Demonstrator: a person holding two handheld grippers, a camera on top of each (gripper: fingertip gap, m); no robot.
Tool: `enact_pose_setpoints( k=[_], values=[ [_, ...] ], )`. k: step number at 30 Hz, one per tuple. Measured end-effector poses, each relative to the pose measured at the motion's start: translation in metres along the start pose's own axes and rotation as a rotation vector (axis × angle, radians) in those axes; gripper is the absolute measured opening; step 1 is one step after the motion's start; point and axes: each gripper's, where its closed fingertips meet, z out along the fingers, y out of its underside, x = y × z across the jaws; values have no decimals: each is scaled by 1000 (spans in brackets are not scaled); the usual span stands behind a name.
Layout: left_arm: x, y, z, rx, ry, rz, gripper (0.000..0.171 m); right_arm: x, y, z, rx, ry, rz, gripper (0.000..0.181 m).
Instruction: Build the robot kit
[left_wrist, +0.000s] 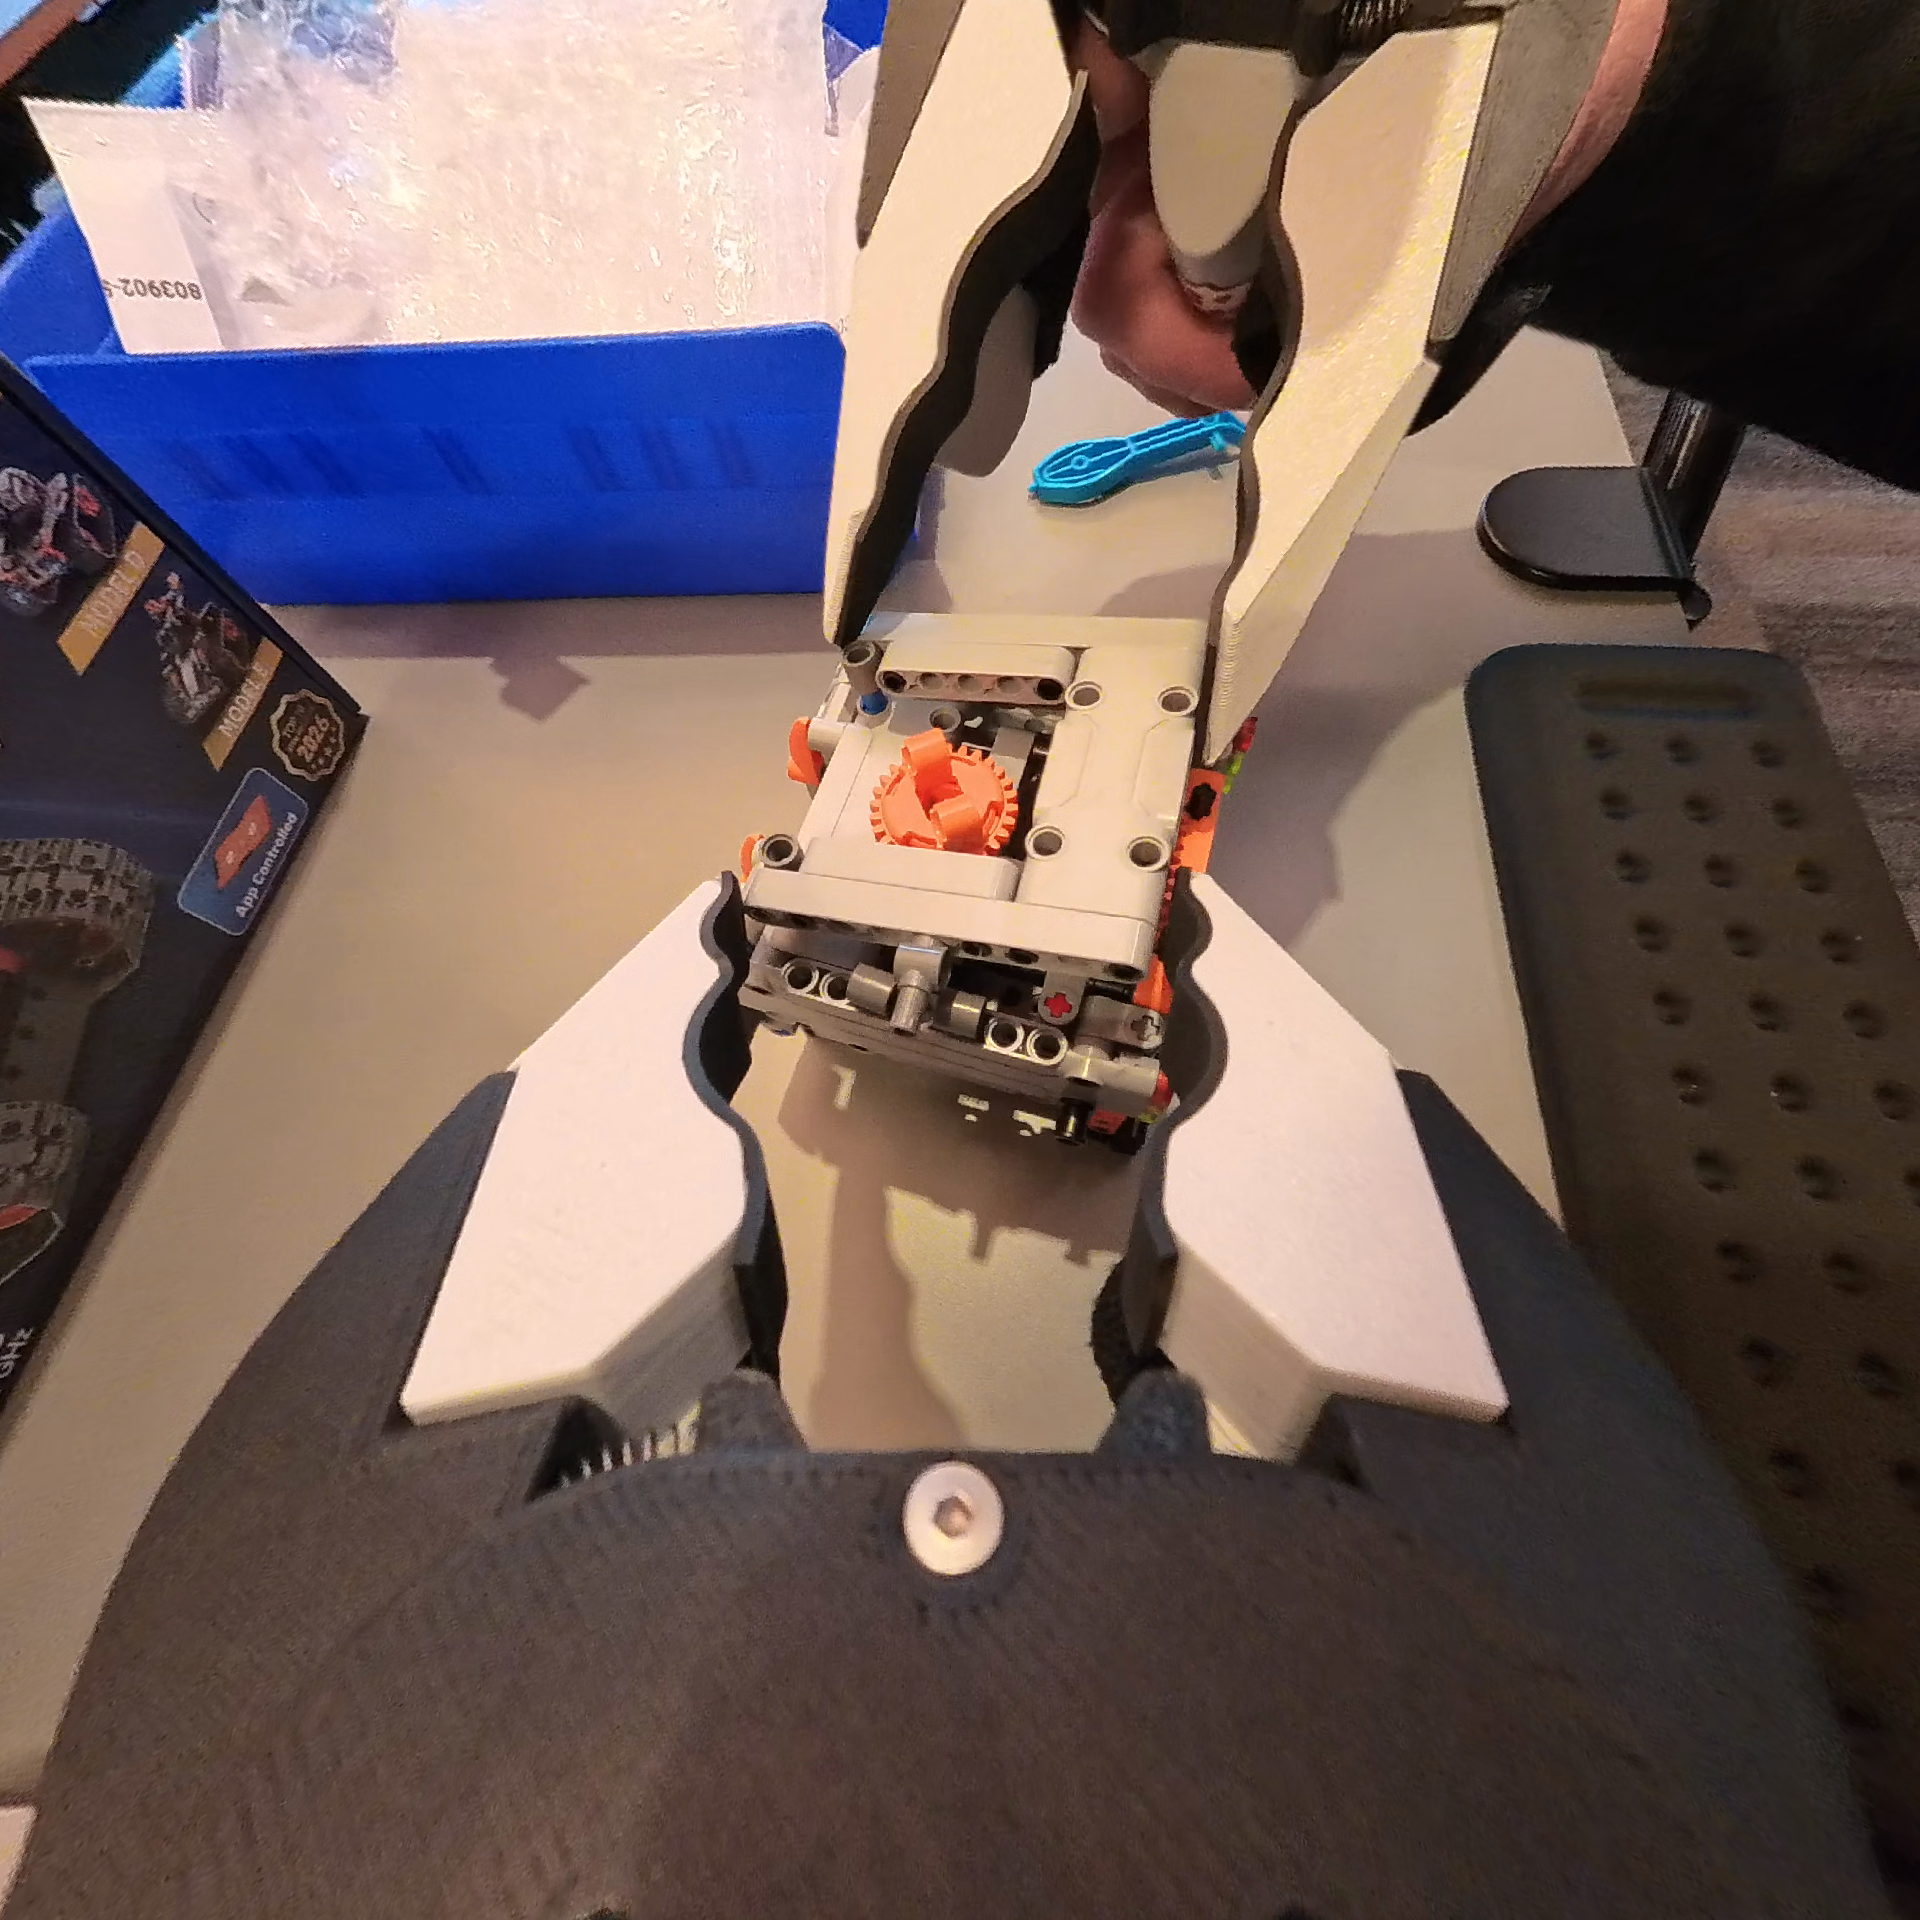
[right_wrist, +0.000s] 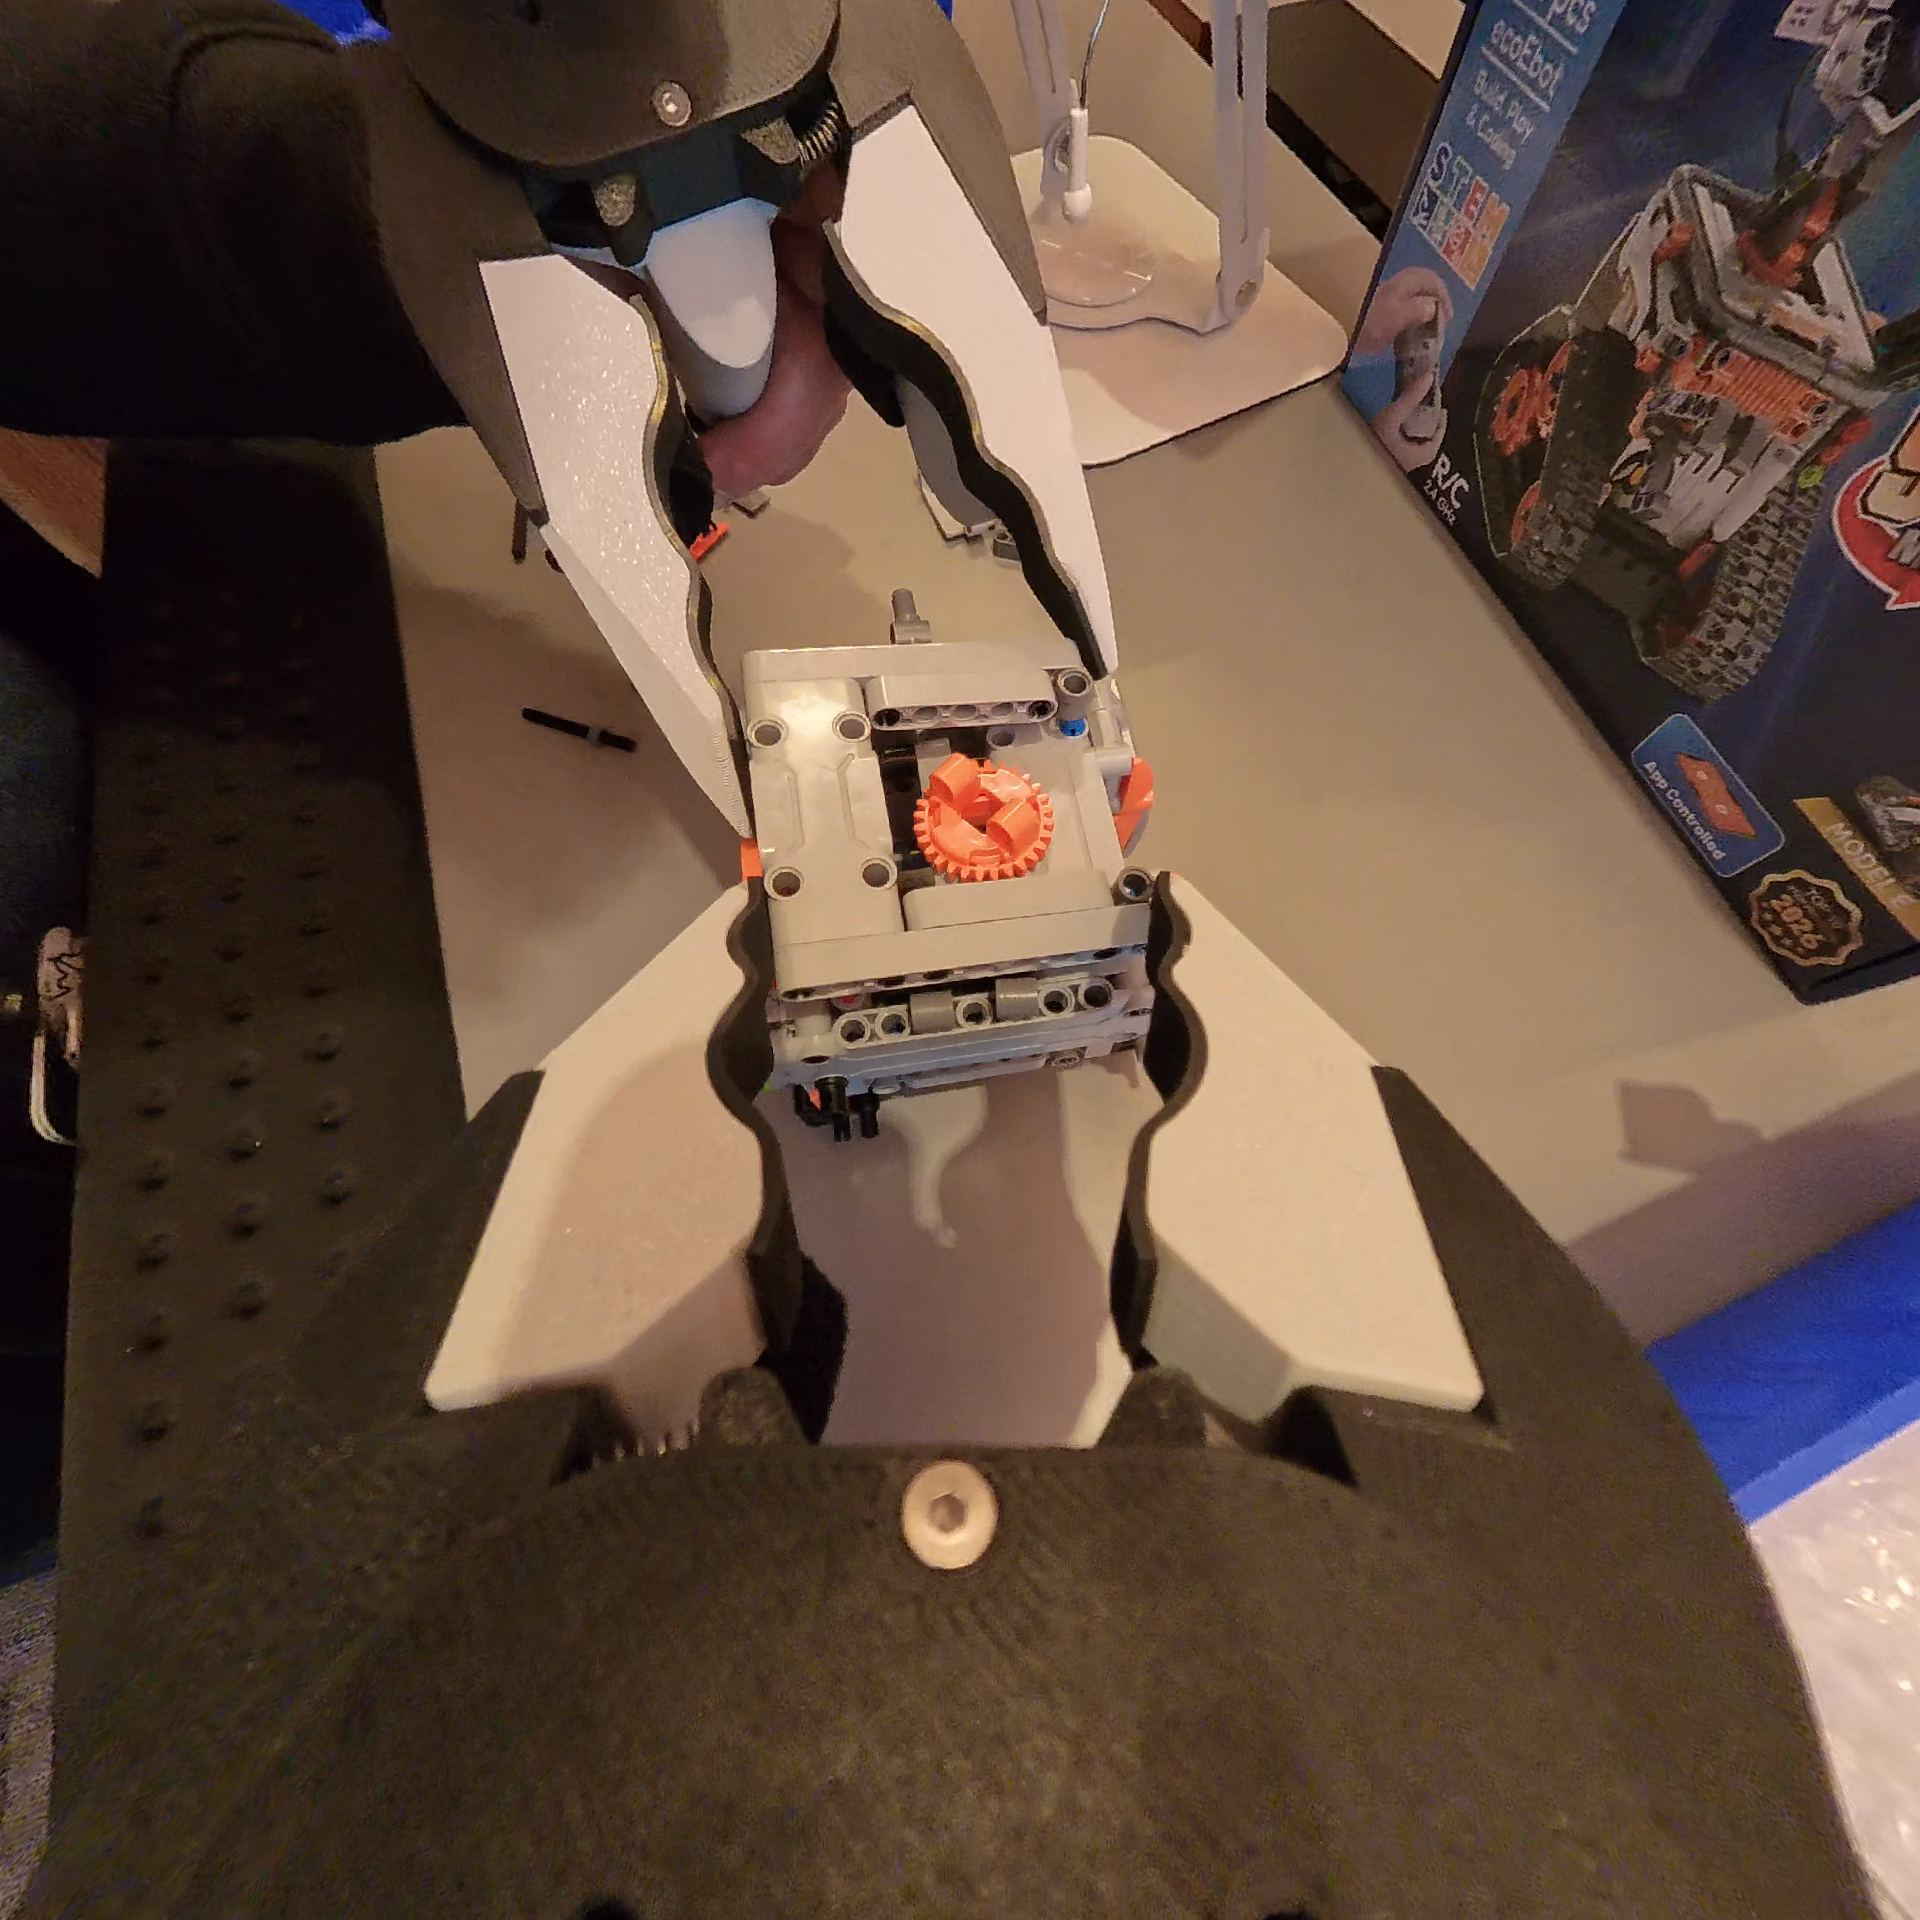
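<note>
I work over a grey table (left_wrist: 436, 935), and the biggest thing on it is the dark printed box (right_wrist: 1683, 436) with a tracked vehicle pictured on its face, standing at my left edge. Behind it sits a blue bin (left_wrist: 436, 457) stuffed with clear plastic bags, and along my right side lies a black perforated mat (left_wrist: 1714, 1039), which I judge is there to keep loose parts from rolling. A white stand base (right_wrist: 1174, 353) rests at the far end in the right wrist view. In the middle, between both tools, sits the grey brick assembly (left_wrist: 977, 831), a blocky frame of studless beams resting on the table. My left gripper (left_wrist: 961, 914) has its two pads pressed against the near end of the block's sides, clamped on it; my right gripper (right_wrist: 956, 914) grips the opposite end the same way, so the block is pinned from both ends and steady, as I read it. On top, an orange gear (left_wrist: 935, 805) lies flat in a recess, facing up and clear of all fingers. A small turquoise tool (left_wrist: 1132, 457) lies apart beyond the block, and a thin black pin (right_wrist: 577, 730) lies loose near the mat.
</note>
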Motion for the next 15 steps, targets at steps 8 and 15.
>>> enact_pose_setpoints(
  k=[8, 15],
  values=[
    [-1, 2, -4, 1, 25, -23, 81, -1, 2, 1, -65, 4, -5, 72],
    [1, -5, -13, 46, 44, -51, 81, -1, 3, 2, -121, 17, -19, 72]
  ],
)
